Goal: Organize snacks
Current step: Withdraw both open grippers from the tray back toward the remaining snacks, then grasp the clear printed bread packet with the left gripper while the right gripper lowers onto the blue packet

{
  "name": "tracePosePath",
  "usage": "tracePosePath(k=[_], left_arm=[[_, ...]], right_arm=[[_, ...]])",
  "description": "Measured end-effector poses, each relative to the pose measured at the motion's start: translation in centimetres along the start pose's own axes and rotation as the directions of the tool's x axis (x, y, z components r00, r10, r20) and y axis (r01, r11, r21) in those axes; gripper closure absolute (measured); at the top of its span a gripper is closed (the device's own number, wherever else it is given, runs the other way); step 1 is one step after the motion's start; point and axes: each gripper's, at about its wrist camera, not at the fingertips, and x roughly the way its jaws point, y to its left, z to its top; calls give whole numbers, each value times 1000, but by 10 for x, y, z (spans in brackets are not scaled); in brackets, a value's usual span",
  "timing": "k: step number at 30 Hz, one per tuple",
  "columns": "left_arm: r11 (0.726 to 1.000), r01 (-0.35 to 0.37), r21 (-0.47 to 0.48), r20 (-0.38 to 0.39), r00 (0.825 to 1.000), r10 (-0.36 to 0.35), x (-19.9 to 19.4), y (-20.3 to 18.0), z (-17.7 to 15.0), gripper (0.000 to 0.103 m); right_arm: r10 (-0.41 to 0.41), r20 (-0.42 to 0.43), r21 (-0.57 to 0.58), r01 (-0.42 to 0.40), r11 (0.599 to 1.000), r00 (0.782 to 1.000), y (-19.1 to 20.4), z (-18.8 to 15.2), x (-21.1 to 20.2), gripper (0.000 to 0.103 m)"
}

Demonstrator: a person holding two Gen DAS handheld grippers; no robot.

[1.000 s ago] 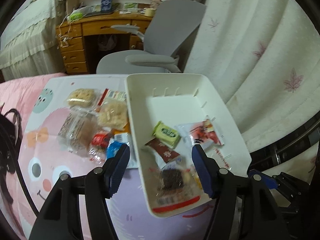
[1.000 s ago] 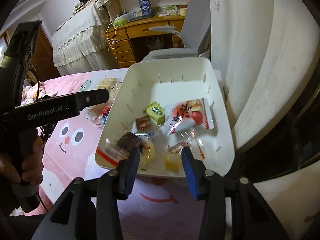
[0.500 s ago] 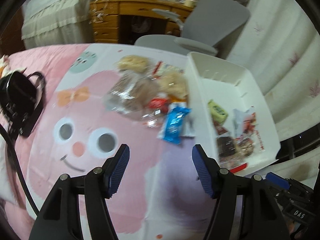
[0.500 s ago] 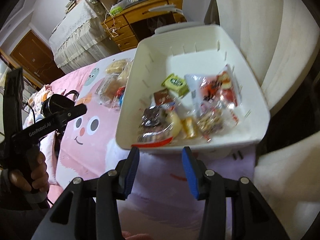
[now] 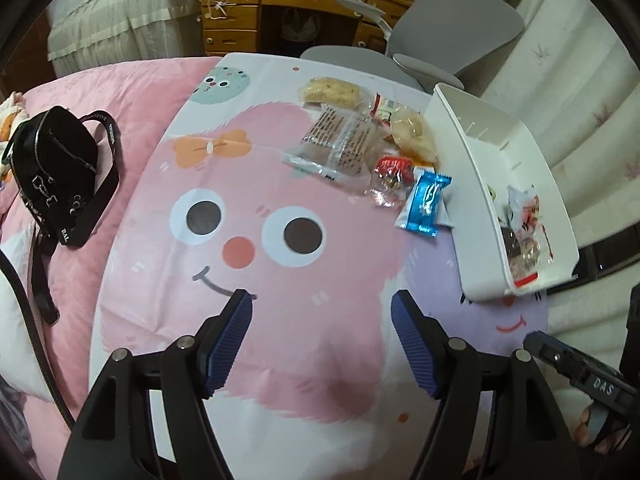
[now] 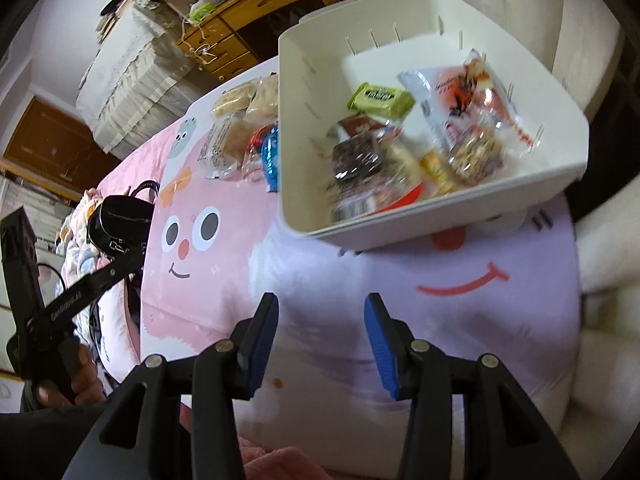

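Black strap and bag (image 5: 56, 168) lie at the far left on the pink bed cover, clear of the job. Right of them the left tongs (image 5: 321, 316) hang over the cartoon cloth (image 5: 248, 300) on the desk with jaws opening and nothing between them. Farther right a heap of loose snacks (image 5: 360, 148) waits beside the white bin (image 5: 472, 184), the blue packet (image 5: 424, 204) nearest its wall. The bin already holds several packets. The right tongs (image 6: 320, 324) stand moderately apart, empty, short of the bin's near rim. The step in hand looks like fetching another snack; next the left tongs should reach forward and to the right onto the blue packet. Motion blur smears the bin's contents in the right view, and its wall hides most of them in the left
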Motion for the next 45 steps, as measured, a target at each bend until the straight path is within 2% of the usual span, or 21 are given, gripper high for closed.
tracePosePath(k=[4, 10, 18, 27, 35, 45], left_arm=[[999, 11, 52, -24, 1000, -10, -3, 17, 1, 29], [991, 41, 126, -58, 998, -34, -4, 50, 5, 28], [973, 71, 219, -102, 994, -50, 3, 90, 17, 28], [973, 91, 212, -148, 987, -61, 20, 124, 31, 28], [972, 110, 207, -171, 982, -74, 34, 121, 52, 28], [960, 99, 261, -171, 984, -55, 58, 84, 102, 28]], right_arm=[[-9, 17, 51, 8, 999, 1000, 17, -10, 7, 48], [-22, 25, 151, 18, 988, 999, 43, -29, 27, 46], [-41, 34, 329, 28, 944, 999, 71, -55, 61, 46], [-97, 22, 406, 80, 910, 995, 97, -67, 87, 46], [-156, 44, 384, 127, 915, 987, 110, -59, 92, 46], [-211, 169, 342, 143, 929, 963, 108, -25, 100, 46]])
